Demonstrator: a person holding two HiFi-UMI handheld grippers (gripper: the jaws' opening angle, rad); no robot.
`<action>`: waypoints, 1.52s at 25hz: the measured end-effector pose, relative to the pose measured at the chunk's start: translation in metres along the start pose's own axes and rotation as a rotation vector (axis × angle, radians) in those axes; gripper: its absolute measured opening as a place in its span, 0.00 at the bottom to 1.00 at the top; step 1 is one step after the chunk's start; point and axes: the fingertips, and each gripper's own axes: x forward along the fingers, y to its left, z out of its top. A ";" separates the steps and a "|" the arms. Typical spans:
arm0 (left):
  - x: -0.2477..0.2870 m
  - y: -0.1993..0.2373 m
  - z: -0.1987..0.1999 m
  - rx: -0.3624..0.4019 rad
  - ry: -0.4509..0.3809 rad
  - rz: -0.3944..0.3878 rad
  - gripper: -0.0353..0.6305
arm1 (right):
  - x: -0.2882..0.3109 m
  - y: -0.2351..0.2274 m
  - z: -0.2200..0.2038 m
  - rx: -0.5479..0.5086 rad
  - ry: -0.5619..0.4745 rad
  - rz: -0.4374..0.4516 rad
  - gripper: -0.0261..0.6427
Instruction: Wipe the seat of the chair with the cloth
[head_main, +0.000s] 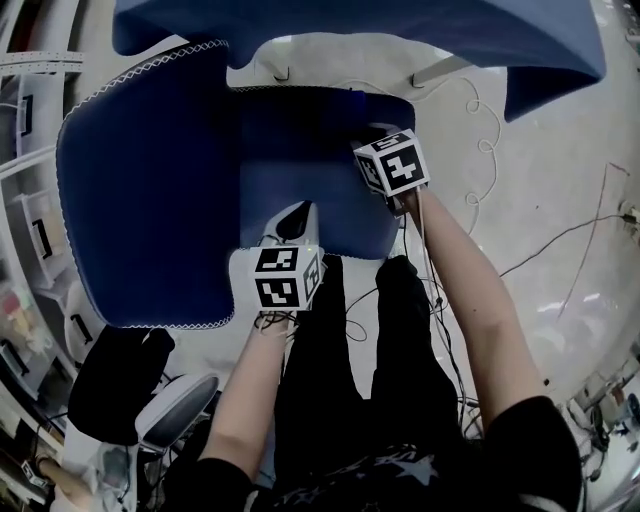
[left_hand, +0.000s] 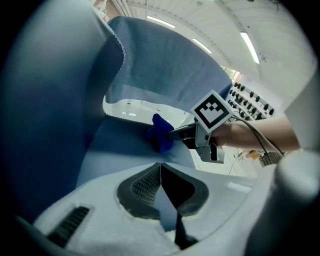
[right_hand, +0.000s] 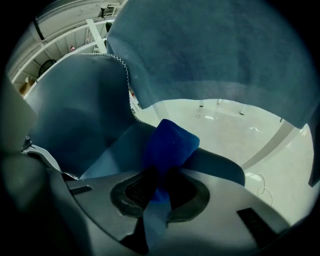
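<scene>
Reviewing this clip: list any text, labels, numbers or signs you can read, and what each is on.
No readable words, numbers or brands in any view.
Left marker cube: black-and-white squares only, no letters.
Right marker cube: the same.
Cloth and chair seat: plain blue, no label visible.
Background panel of knobs: any print too small to read.

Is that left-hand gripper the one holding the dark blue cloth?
No, the dark blue cloth is pinched in the right gripper, whose jaws are closed on it.

Thin dark cable (head_main: 545, 249) across the pale floor (head_main: 540, 180), white shelving (head_main: 30, 200) along the left edge.
</scene>
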 end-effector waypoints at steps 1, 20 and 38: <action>0.004 -0.009 -0.001 0.011 0.005 -0.008 0.09 | -0.006 -0.009 -0.007 0.006 0.001 -0.012 0.12; 0.049 -0.125 -0.030 0.149 0.065 -0.067 0.09 | -0.098 -0.110 -0.105 0.098 0.021 -0.110 0.12; -0.056 -0.013 -0.050 -0.158 -0.051 0.251 0.09 | -0.055 0.051 -0.034 -0.129 0.045 0.146 0.12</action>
